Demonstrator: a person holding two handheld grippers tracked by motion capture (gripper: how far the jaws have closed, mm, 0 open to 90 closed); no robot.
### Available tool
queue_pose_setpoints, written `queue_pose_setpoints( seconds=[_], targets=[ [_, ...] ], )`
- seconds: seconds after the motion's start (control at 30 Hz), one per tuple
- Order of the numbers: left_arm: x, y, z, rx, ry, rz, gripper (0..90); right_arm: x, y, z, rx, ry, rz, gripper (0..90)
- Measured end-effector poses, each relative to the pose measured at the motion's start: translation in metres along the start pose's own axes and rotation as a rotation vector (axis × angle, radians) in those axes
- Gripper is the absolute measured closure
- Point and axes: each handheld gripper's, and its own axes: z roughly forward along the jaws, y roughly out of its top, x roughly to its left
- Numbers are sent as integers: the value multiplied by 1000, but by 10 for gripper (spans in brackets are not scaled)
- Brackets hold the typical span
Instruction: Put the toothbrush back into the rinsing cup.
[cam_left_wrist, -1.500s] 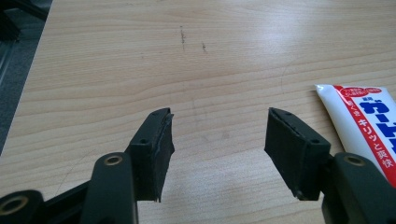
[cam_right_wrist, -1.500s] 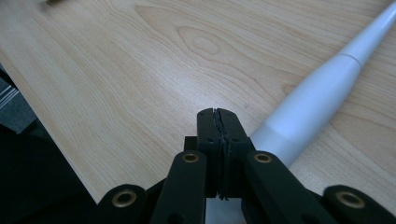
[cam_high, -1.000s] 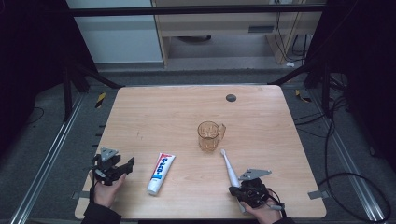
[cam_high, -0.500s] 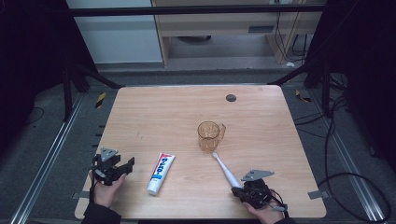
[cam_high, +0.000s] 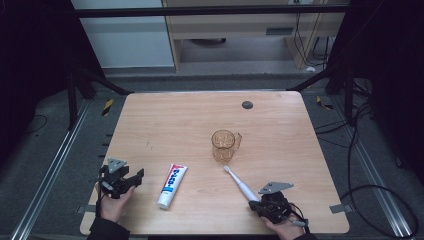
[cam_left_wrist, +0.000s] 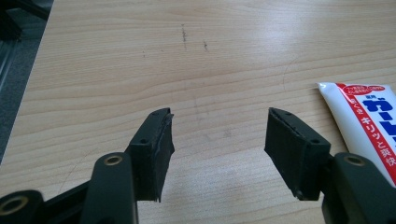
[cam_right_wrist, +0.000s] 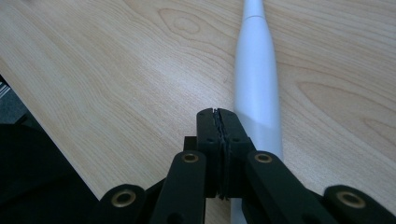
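Two grippers we see: the left gripper released, the right gripper clenched empty beside the toothbrush at lower right, so our pushing could roll it.

Wooden table bears a toothpaste tube, toothbrush, amber mug

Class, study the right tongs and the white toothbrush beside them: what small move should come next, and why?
Probably open the right tongs first. Their jaws are pressed shut on nothing, while the white plastic toothbrush lies on the wooden table just beside them, so they cannot grasp its handle until they spread.
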Motion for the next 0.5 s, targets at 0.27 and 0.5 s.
queue_pose_setpoints(
  seconds=[0.27, 0.5],
  targets=[
    [0, 0, 0, 4, -1, 0, 407, 1, 3, -4, -15, 8, 6, 871],
    [0, 0, 1, 7, 1, 6, 406, -2, 16, -14, -69, -18, 10, 836]
  ],
)
